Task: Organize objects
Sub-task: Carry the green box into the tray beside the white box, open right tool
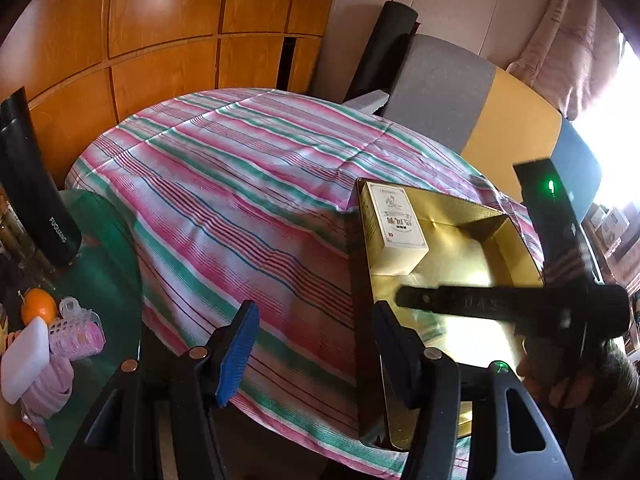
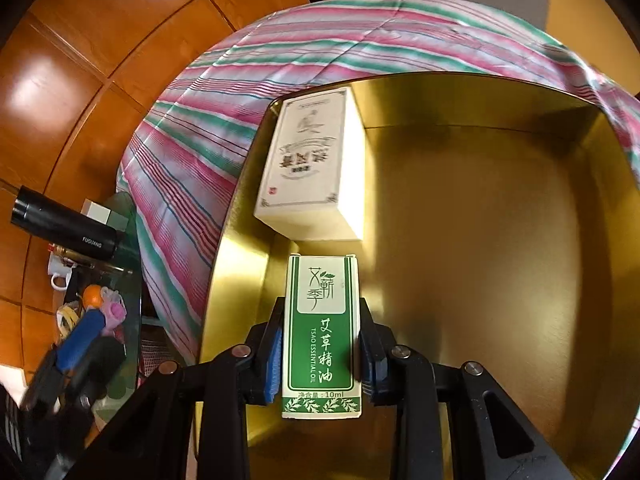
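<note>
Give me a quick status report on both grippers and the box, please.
Right gripper shut on green essential-oil box, inside gold tray beside white box. Left gripper open, empty. Nothing blocking.

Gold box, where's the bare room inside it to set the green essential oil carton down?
The gold box floor is bare right of the white carton, out to its right wall. The corner by the left wall is taken by that carton. The right gripper holds the green essential oil carton just in front of the white one. The glass side table is crowded.
</note>
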### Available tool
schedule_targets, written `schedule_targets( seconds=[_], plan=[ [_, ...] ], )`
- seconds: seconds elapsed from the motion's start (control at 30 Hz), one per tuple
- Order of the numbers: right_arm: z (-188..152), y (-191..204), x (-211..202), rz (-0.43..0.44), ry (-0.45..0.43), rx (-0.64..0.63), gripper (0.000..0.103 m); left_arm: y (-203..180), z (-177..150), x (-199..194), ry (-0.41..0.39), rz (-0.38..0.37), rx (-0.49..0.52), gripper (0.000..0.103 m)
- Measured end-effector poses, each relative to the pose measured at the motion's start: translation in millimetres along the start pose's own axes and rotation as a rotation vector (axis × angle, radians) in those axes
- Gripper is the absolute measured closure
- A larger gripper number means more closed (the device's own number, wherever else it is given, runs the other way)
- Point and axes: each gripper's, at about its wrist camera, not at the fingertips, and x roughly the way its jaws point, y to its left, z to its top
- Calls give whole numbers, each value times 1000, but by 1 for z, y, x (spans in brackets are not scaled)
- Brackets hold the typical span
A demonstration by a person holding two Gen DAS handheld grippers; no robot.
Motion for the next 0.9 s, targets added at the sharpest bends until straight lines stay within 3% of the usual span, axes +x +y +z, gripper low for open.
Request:
schedule_targets(
  seconds=[0.2, 0.33, 0.43, 0.53, 0.67, 0.9],
  plan=[
    [2, 0, -1, 158, -7, 45, 55, -1, -1, 2, 2, 1, 2, 44],
    [-5, -1, -15, 128, -39, 18, 53, -4, -2, 2, -1, 6, 12, 44],
    [-14, -2, -33, 55, -101, -27, 51, -9, -3, 1, -4, -2, 29, 44],
    [-24, -6, -53, -18, -166, -69, 40, -17, -5, 0, -3, -17, 52, 44],
    [-45, -23, -84, -72, -244, -79, 30, -32, -9, -1, 9, -67, 80, 44],
    [-79, -66, -122, -115, -305, -32, 25, -67, -14, 0, 58, -154, 139, 44]
  ],
)
